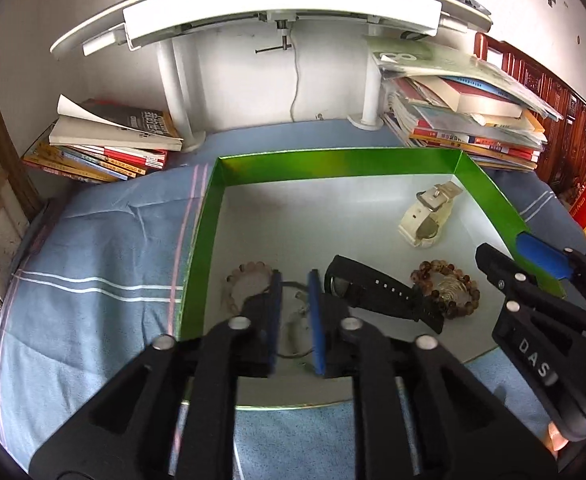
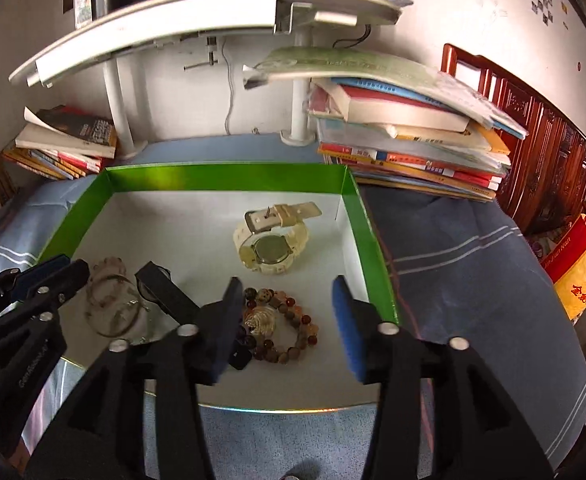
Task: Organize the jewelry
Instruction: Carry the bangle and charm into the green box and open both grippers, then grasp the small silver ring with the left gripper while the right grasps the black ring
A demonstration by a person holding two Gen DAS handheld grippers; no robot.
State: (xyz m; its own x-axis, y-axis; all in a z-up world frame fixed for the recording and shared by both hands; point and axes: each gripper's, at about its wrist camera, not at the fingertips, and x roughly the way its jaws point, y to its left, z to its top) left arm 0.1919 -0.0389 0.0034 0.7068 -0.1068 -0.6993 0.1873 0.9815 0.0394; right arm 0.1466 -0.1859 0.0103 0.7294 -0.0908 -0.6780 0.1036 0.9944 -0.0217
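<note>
Left wrist view: left gripper (image 1: pixel 295 316), lower centre, jaws narrowly parted, nothing pinched, thin chain (image 1: pixel 293 320) lying beneath. Green-walled tray (image 1: pixel 333 162) holds pale bead bracelet (image 1: pixel 249 284), black watch (image 1: pixel 381 296), brown bead bracelet (image 1: pixel 449 288), cream watch (image 1: pixel 425 216). Right gripper (image 2: pixel 289 320), jaws half-spread, empty, above brown beads

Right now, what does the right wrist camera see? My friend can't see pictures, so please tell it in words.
A green-walled cardboard tray with a white floor holds a cream plastic wristwatch, a brown beaded bracelet, a black strap watch and a pale beaded bracelet. The right gripper hangs open above the brown bracelet, gripping nothing. Stacked books sit behind.
</note>
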